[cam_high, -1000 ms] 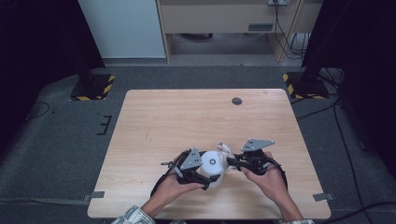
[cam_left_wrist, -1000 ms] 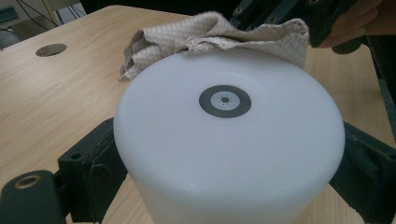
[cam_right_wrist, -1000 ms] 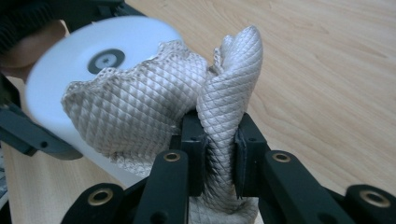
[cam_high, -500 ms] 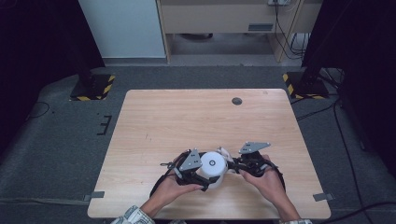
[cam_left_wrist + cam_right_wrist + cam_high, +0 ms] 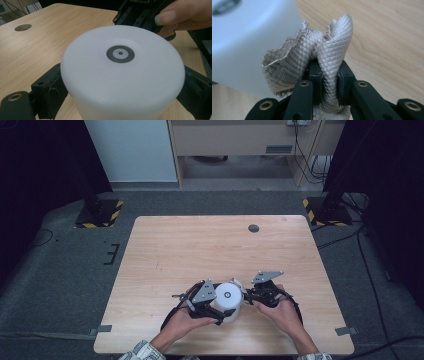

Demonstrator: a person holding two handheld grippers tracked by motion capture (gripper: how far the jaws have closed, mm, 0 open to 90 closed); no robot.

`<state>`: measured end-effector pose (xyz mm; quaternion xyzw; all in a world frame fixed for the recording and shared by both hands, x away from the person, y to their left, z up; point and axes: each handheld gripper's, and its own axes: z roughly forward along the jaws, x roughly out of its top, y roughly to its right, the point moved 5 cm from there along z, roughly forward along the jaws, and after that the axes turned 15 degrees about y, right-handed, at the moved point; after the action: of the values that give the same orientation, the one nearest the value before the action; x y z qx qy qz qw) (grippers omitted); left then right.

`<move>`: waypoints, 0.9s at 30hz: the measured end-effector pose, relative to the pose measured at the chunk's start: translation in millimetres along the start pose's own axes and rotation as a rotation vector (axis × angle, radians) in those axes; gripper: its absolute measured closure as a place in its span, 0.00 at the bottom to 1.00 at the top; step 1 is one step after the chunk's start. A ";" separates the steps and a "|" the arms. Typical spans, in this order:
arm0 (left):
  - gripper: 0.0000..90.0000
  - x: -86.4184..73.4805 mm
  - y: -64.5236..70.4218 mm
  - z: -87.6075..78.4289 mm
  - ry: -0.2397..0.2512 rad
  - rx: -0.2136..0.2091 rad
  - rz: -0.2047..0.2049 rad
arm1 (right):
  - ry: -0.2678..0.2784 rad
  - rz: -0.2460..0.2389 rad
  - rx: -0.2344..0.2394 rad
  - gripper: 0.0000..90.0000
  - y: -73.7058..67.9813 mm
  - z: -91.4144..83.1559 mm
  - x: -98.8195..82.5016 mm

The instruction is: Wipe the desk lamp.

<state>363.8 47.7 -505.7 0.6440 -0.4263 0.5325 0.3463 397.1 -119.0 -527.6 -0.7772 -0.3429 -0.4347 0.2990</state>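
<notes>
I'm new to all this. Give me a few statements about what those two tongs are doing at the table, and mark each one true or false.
1. The left tongs hold a white round container between their jaws. True.
2. The right tongs are empty. False: they are shut on a grey quilted cloth.
3. The container has a dark ring at the middle of its top. True.
4. The container stands at the far edge of the table. False: it is near the person's edge, between the hands.
5. The cloth lies flat on the wood. False: it is bunched upright in the jaws, beside the container.
</notes>
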 end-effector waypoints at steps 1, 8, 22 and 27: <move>0.08 0.0 0.0 0.0 0.000 -0.001 0.000 | 0.000 0.000 0.000 0.86 0.0 0.0 0.0; 0.08 -0.1 0.1 0.0 0.000 -0.003 0.000 | 0.127 -0.029 0.002 0.86 -5.4 -16.0 20.9; 0.08 -0.2 0.5 0.1 0.000 -0.004 0.001 | -0.008 -0.052 -0.018 0.86 -2.1 0.0 -4.3; 0.08 -0.2 0.7 0.1 0.001 -0.012 0.003 | 0.150 -0.052 -0.017 0.86 -9.7 -21.6 18.4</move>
<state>363.2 47.4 -505.9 0.6411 -0.4301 0.5308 0.3496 386.4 -124.8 -500.1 -0.7358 -0.3359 -0.5021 0.3061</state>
